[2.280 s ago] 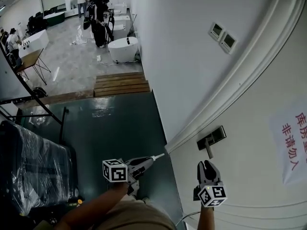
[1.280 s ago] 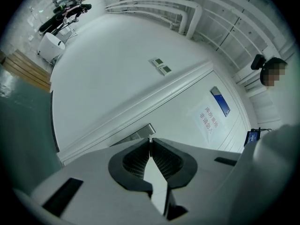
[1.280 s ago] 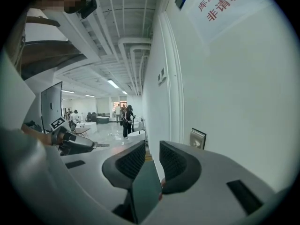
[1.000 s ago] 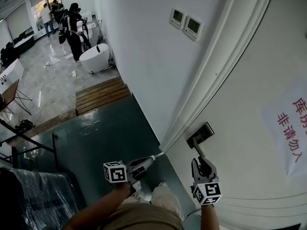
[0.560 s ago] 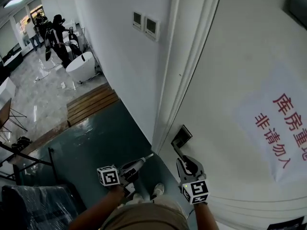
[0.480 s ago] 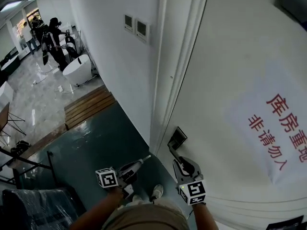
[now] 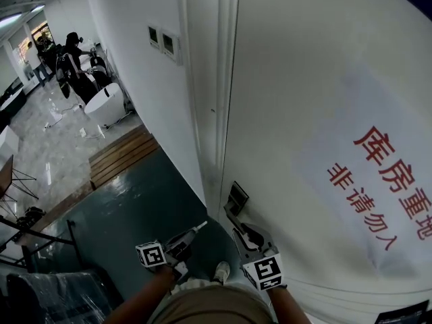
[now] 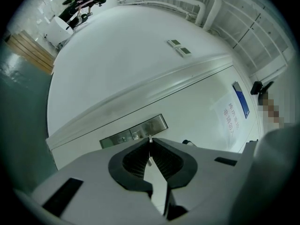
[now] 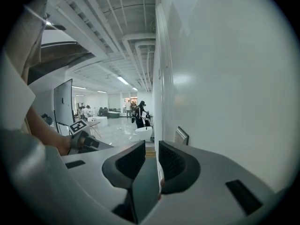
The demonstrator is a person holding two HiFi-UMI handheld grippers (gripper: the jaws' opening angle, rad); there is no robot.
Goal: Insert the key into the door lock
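Observation:
A steel lock plate [image 7: 237,196] with a lever handle [image 7: 231,214] sits at the edge of the white door [image 7: 304,113]. My left gripper [image 7: 191,234] is shut on a thin key [image 7: 201,226] that points at the door edge, a short way left of the plate. In the left gripper view the key tip [image 8: 150,139] sticks out of the left gripper [image 8: 150,145], just below the lock plate [image 8: 133,131] and apart from it. My right gripper [image 7: 244,232] hangs right under the handle. In its own view the right gripper [image 9: 151,161] stands slightly open with nothing between its pads.
A paper sign [image 7: 385,181] with red characters hangs on the door. Two wall panels [image 7: 162,40] sit on the white wall to the left. A dark green floor [image 7: 135,208], a wooden step [image 7: 118,155], a white tub [image 7: 108,103] and distant people lie beyond.
The head has come closer to the door. My left gripper with the key has moved toward the lock plate and a little lower. The right gripper stays under the handle.

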